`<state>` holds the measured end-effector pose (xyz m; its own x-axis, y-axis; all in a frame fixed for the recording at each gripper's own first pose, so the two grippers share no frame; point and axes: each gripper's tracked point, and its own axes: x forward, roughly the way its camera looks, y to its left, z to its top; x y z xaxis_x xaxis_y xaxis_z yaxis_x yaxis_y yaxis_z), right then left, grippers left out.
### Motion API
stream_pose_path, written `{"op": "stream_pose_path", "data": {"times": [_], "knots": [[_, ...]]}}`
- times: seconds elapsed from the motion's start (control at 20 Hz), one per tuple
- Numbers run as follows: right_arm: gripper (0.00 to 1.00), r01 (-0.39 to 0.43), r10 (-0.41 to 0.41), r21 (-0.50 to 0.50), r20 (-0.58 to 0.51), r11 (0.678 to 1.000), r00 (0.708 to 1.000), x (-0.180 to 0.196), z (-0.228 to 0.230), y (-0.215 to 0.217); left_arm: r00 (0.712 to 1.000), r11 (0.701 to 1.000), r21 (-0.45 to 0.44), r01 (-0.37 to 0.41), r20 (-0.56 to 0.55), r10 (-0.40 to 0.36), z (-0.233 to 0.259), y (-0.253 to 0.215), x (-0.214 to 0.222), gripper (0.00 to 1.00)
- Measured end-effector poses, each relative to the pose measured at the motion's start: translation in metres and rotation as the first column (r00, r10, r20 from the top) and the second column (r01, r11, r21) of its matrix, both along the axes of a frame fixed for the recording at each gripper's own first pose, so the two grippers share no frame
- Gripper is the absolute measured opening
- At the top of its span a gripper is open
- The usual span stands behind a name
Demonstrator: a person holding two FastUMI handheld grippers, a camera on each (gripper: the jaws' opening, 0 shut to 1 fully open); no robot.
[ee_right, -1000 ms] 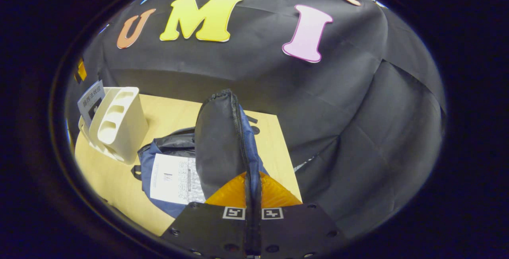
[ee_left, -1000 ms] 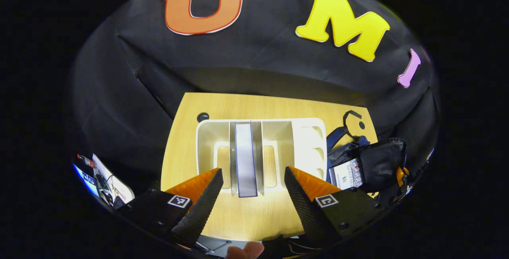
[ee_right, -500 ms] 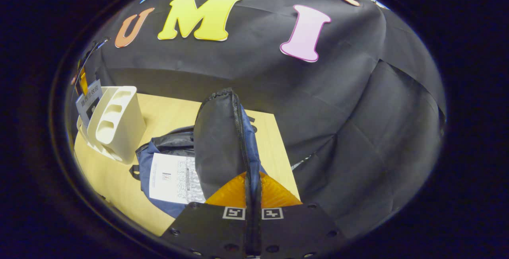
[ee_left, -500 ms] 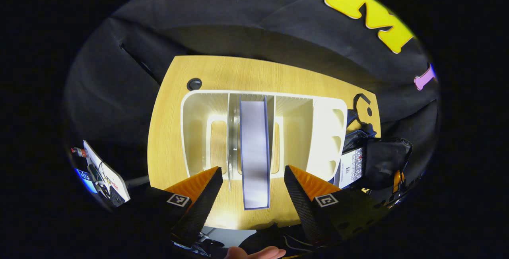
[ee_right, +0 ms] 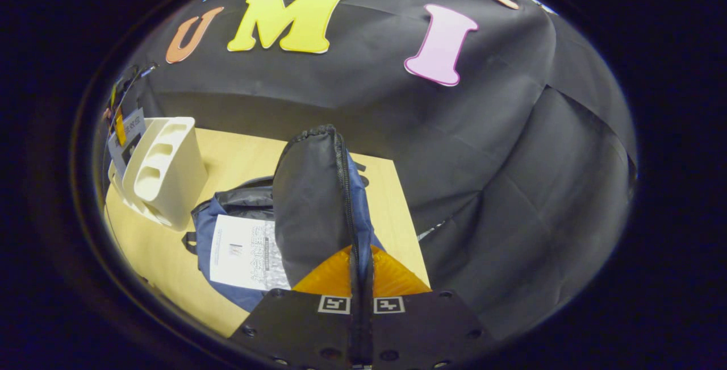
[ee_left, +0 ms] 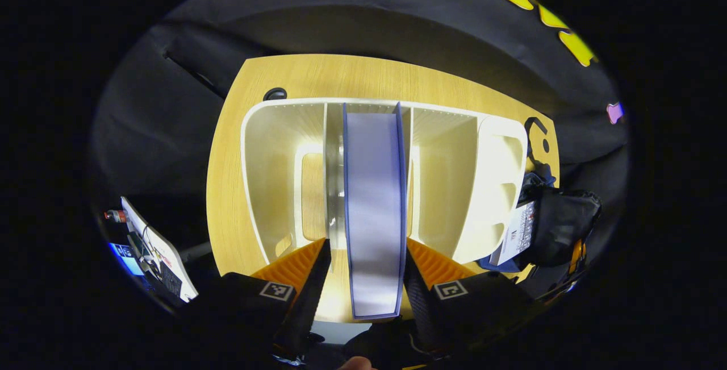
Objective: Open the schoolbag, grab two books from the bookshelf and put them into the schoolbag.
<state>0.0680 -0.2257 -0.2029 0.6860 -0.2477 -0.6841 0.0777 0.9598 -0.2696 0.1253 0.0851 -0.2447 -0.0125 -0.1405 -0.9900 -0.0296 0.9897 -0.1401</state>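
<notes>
Cream plastic makes up the bookshelf [ee_left: 272, 171], a low rack with upright dividers that stands on the wooden bench [ee_left: 227, 188]. One book [ee_left: 372, 211] stands on edge in its middle slot, a pale page block between thin blue covers, its near end jutting out of the shelf's front. The other slots beside it hold nothing.

In the left gripper view the left claw [ee_left: 360, 287] straddles that book: one finger lies just beside each cover, with the jutting end between them. The fingers [ee_left: 309, 296] stand apart at about the book's width, and I cannot tell whether they press on the covers.

To the right of the bookshelf lies one schoolbag [ee_right: 227, 216], navy blue with a black lining, just beside the shelf's slotted end wall. Its flap [ee_right: 309, 211] stands upright, so the bag is open. One second book [ee_right: 244, 250], with a white and grey printed cover, lies flat in the opened bag. In the right gripper view the right claw [ee_right: 361, 270] is clamped together on the zipper edge of the raised flap, which runs up from between its fingers.

In all I count two books, one bookshelf, one schoolbag and two claws. Left of the bookshelf, off the bench's edge, some cables and a small lit screen [ee_left: 128, 250] show.
</notes>
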Motion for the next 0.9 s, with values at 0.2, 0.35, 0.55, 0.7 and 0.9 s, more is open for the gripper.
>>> {"op": "stream_pose_path", "data": {"times": [0.2,0.35,0.55,0.7,0.9], "knots": [[0.00,0.003,-0.003,0.011,-0.003,1.000,1.000,0.000,-0.002,-0.002,1.000,1.000,0.015,-0.026,-0.018,0.026,-0.006,0.000,-0.001,0.59],[0.00,-0.005,0.005,0.015,-0.002,1.000,1.000,0.000,-0.003,-0.002,0.999,0.999,0.026,-0.046,-0.026,0.047,-0.005,0.000,-0.004,0.46],[0.00,-0.014,0.014,0.006,-0.002,1.000,1.000,0.000,-0.005,-0.006,0.996,0.996,-0.009,-0.094,0.000,0.094,0.014,-0.003,-0.014,0.43],[0.00,-0.021,0.021,0.014,0.000,1.000,1.000,0.000,-0.007,-0.007,0.994,0.996,-0.018,-0.085,0.069,0.086,0.047,0.005,-0.025,0.41],[0.00,-0.033,0.033,0.022,0.007,0.999,0.999,-0.001,-0.006,-0.006,0.982,0.990,-0.070,-0.120,0.139,0.128,0.100,0.010,-0.051,0.41]]}}
